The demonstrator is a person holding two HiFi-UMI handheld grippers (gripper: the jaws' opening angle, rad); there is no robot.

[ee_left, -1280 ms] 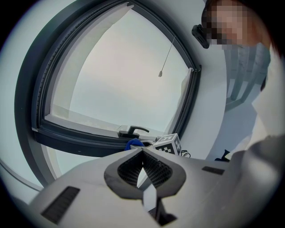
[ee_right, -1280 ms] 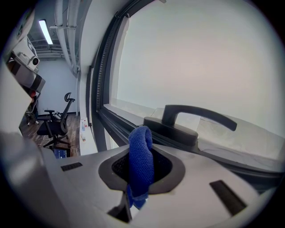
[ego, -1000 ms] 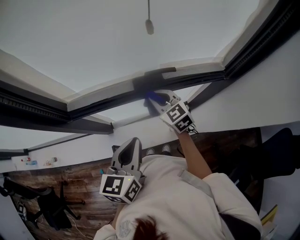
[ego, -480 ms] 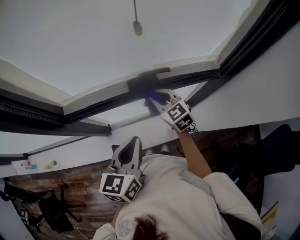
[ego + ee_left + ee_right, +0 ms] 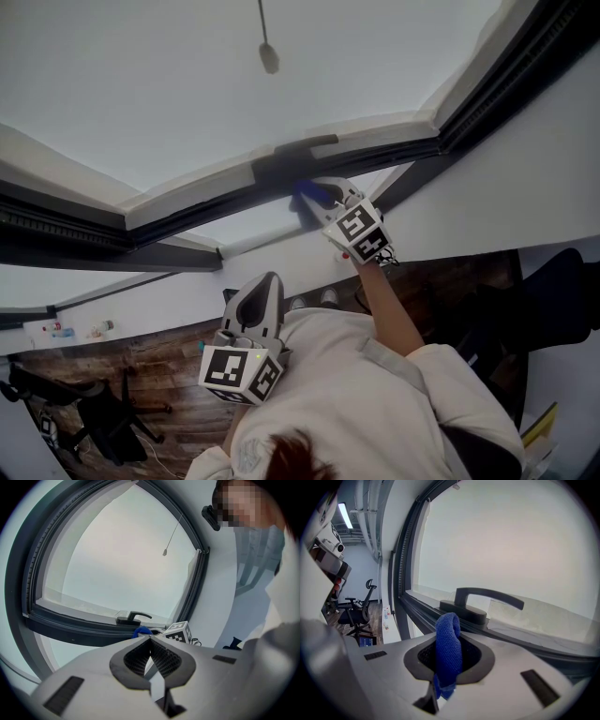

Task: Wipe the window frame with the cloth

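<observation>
Since the cloth (image 5: pixel 448 632) is only a narrow fold pinched in my right hand-held gripper (image 5: pixel 449 656), I'd wipe with the loop that sticks out past the jaws, not with the jaw tips. That means leaning the tool in so fabric meets the frame (image 5: pixel 534 641) first and hard plastic stays off the paint.

The cloth sits just beside the handle (image 5: pixel 480 603), at its base plate. My plan is to stroke along the dark rail away from the plate, then come back round it, because a straight pass would snag on the lever. Light, even pressure: the grip is on a thin bit of cloth, and a hard drag could pull it out of the jaws.

Whether the fold is actually touching the rail now I can't say for sure. The head view is dim there, but it looks like contact or very nearly so.

Pose: my right forearm (image 5: pixel 380 300) is reached up and out, nearly straight, with the tool pointing into the rail by the handle. The left hand-held gripper (image 5: pixel 151 654) is parked low by my chest and aimed up at the window. Its jaws meet at the tips with nothing between them, and it's well apart from the work.
</observation>
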